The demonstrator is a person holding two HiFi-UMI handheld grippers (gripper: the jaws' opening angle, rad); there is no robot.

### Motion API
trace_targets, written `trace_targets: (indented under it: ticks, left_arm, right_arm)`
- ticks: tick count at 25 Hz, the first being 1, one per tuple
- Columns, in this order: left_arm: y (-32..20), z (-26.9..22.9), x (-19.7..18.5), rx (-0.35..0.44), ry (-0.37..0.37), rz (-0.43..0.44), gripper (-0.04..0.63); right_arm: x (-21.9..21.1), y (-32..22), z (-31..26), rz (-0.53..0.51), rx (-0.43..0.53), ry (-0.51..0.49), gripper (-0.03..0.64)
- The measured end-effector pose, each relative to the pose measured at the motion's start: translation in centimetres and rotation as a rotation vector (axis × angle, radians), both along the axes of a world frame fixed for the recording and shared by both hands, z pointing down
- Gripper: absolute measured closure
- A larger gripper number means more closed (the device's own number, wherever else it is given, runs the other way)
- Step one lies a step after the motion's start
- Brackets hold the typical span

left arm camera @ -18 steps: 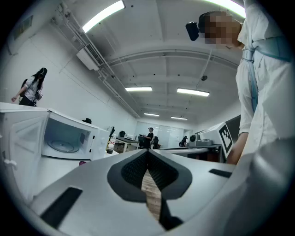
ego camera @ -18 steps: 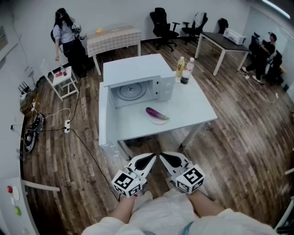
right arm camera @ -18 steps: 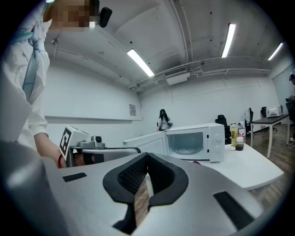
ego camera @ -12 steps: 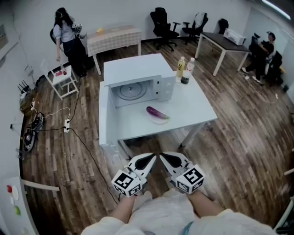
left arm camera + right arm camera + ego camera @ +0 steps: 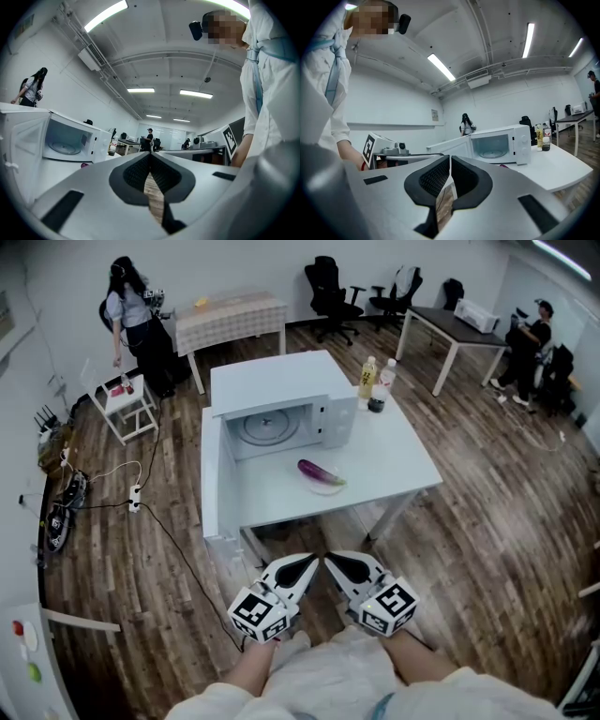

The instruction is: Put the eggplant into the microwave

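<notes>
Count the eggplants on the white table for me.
1. The eggplant lies on the white table, just in front of the open microwave. Inside it only the turntable shows; none seems hidden.

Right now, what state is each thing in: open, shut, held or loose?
microwave: door wide open, only the turntable inside.
eggplant: lying loose in front of the microwave, not held.
left hand-held gripper: shut, empty.
right hand-held gripper: shut, empty.
bottles: upright beside the microwave.
</notes>
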State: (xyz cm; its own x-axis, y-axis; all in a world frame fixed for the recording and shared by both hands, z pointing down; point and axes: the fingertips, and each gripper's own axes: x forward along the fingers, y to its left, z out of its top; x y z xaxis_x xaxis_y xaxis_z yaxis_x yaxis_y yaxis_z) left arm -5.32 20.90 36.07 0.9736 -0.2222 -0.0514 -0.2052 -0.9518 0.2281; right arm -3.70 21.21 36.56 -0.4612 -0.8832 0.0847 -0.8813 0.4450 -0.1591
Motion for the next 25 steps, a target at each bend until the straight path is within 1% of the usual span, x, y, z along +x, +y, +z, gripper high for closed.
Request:
trace_targets:
  ticks: [7, 16, 20, 25]
  left_arm:
    - [-0.4, 0.5, -0.8, -0.015, -0.012, -0.009, 0.594]
    - [-1.3, 0.8, -1.9, -0.029, 0.007, -0.025, 0.594]
    - [-2.2, 1.1, -1.5, -0.039, 0.015, -0.028, 0.594]
    - [-4.9, 1.6, -0.2, -0.055, 0.007, -0.046, 0.594]
  right_arm:
    - [-0.8, -0.3, 0.8, -0.015, -0.025, 0.012, 0.581]
    - [-1.8, -0.8, 1.1, -0.020, -0.042, 0.024, 0.581]
    - [-1.3, -1.4, 1.3, -0.023, -0.055, 0.033, 0.581]
    - [0.4, -4.1, 1.8, -0.027, -0.056, 0.032, 0.581]
